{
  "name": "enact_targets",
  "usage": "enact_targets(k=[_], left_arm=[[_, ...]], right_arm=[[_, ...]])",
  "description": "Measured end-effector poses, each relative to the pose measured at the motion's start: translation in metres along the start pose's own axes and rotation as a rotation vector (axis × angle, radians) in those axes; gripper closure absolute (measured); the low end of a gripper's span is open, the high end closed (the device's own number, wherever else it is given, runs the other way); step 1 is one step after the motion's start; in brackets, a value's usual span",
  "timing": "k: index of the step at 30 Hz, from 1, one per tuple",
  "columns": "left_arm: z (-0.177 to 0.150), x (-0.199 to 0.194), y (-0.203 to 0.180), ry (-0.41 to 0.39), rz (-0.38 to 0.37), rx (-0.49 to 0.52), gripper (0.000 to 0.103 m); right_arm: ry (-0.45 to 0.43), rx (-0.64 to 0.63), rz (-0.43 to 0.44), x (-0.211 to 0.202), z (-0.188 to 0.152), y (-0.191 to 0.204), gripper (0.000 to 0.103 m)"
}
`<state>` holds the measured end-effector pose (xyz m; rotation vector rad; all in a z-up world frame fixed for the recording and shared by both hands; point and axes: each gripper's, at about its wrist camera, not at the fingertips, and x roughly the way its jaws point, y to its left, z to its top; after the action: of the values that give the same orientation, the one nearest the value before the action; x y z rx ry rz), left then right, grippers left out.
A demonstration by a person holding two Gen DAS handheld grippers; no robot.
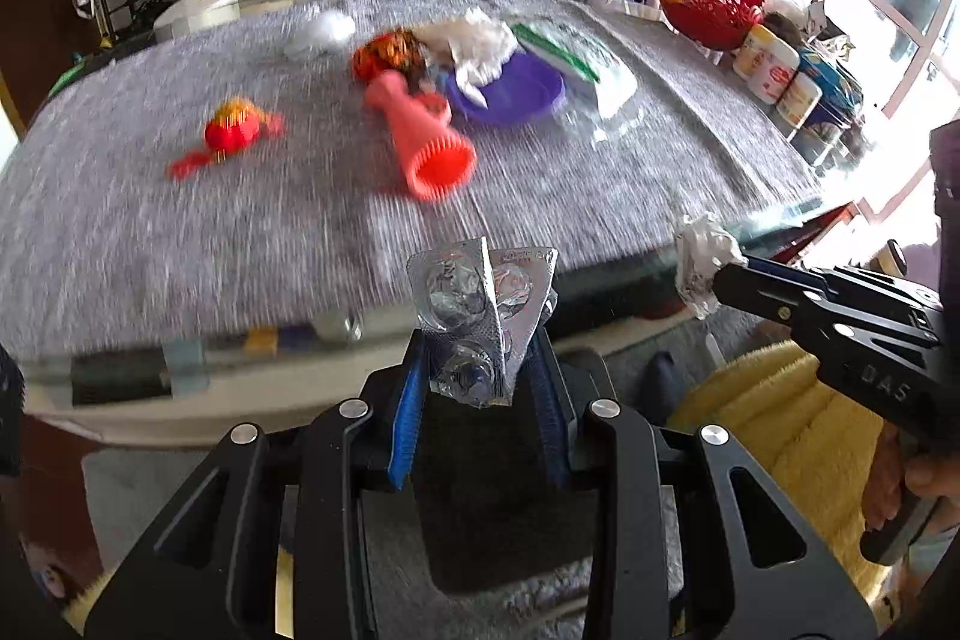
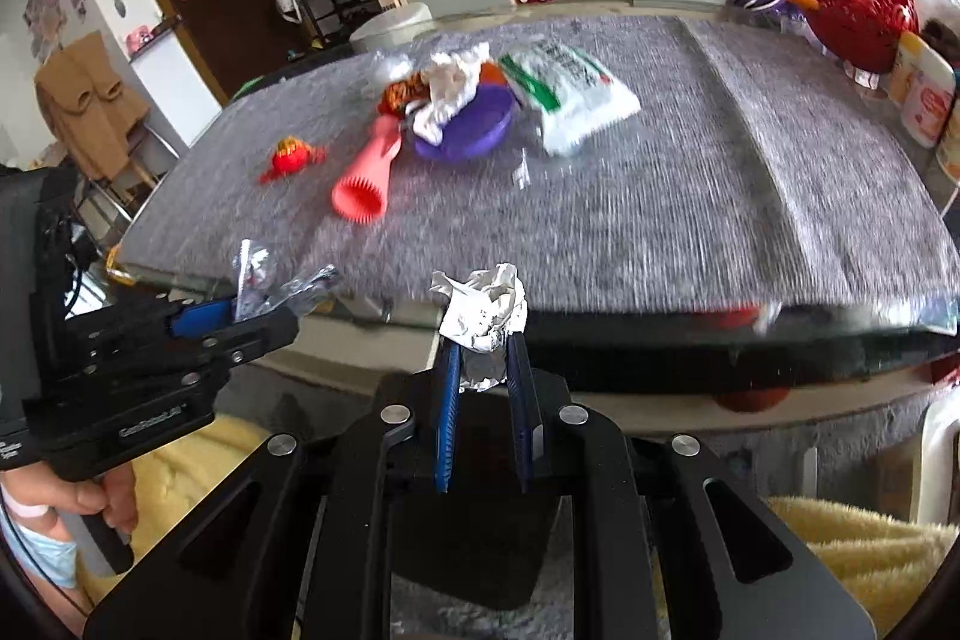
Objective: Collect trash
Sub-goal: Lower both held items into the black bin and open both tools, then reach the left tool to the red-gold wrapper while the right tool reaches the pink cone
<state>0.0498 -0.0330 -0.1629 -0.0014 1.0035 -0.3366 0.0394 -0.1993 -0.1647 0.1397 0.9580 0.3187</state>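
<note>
so both hands are loaded right now. the left gripper (image 1: 480,340) is clamped on an empty pill blister pack (image 1: 483,304), crumpled foil and clear bubbles sticking up between the blue pads. the right gripper (image 2: 483,358) is pinched shut on a crumpled paper wad (image 2: 483,310), white with some dark print on it. both sit just off the near edge of the desk (image 2: 660,232), hanging over the floor side rather than over the grey cover.

my read: this is the carry step, two bits of trash picked and on their way to wherever the bin is. i can't see a bin in either view, so no idea which way it is. next move is basically get both over the bin and open up. the blister pack is light and springy, so it might cling to a pad, and the paper wad should just fall.

plenty left on the desk too: a heap of white tissue (image 2: 450,91) on the purple plate (image 2: 465,133), an orange snack wrapper (image 2: 402,94) beside it, a white and green packet (image 2: 567,91), some clear plastic (image 2: 528,166) in front of that. the pink silicone brush (image 2: 363,178) and the little red toy (image 2: 291,157) look like keepers, not trash, but that's a guess.

everything's motion blurred, so fine detail is iffy.
</note>
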Motion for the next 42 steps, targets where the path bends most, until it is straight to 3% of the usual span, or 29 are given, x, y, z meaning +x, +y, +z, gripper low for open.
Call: enact_targets(k=[12,19,23,26,35,39,42], left_arm=[[-0.08,0.032,-0.011,0.17,-0.019,-0.049,0.071],[-0.102,0.05,-0.012,0.236,-0.02,-0.066,0.071],[-0.102,0.051,-0.014,0.24,-0.017,-0.057,0.065],[-0.101,0.05,-0.014,0.235,-0.011,-0.049,0.057],[-0.094,0.041,-0.007,0.211,0.018,-0.046,0.045],[-0.082,0.025,0.006,0.158,0.048,-0.067,0.036],[-0.072,0.014,0.015,0.124,0.055,-0.089,0.034]], right_arm=[[0.168,0.016,0.027,0.038,-0.06,0.002,0.086],[0.243,0.048,0.027,0.056,-0.077,0.001,0.083],[0.236,0.057,0.029,0.055,-0.074,0.0,0.082],[0.228,0.067,0.034,0.054,-0.071,-0.002,0.054],[0.196,0.09,0.015,0.046,-0.06,-0.01,0.05],[0.126,0.1,-0.022,0.027,-0.042,-0.02,0.036],[0.081,0.118,-0.03,0.014,-0.027,-0.027,0.035]])
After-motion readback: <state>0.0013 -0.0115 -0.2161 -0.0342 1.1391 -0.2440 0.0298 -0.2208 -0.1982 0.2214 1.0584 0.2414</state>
